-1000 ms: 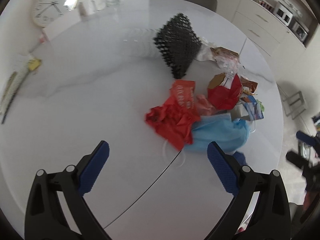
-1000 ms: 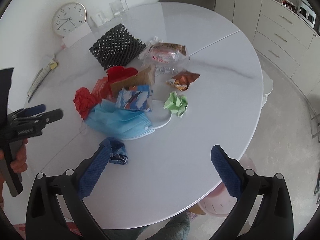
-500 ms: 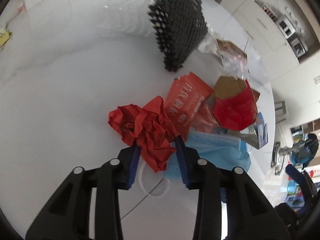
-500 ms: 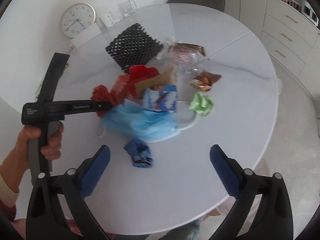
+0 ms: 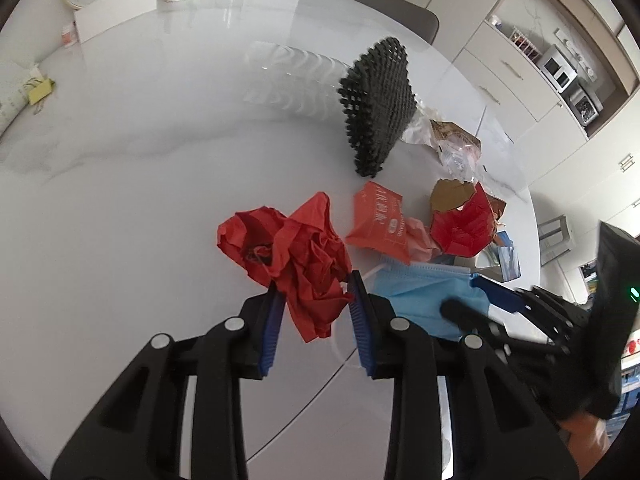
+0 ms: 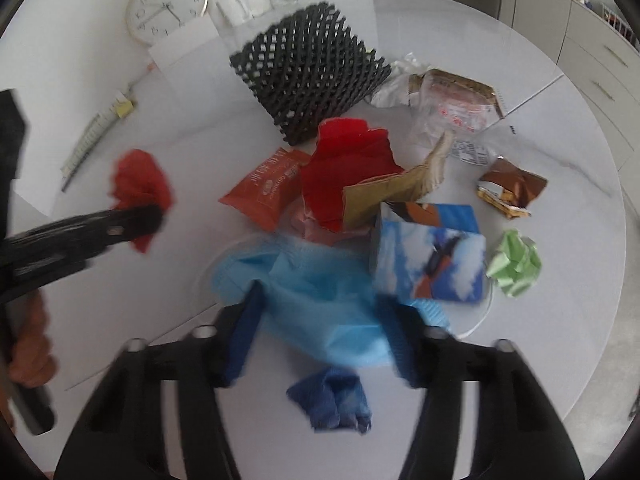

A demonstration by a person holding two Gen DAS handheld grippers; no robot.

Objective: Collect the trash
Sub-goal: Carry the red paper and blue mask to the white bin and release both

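A crumpled red paper sticks up from between the blue pads of my left gripper, which is shut on it just above the white round table. Seen from the right wrist, the same red paper hangs at the tip of the left gripper. My right gripper has its jaws closing on a light blue face mask, bunched between the pads. In the left wrist view the mask lies right of the red paper, with the right gripper on it.
A black mesh basket lies on its side behind the heap. Around the mask are an orange packet, torn red paper, a cloud-printed carton, a green paper ball, a brown wrapper and a dark blue scrap.
My left gripper closed on the red paper and raised it off the table. My right gripper came down over the heap and its jaws narrowed around the blue mask.
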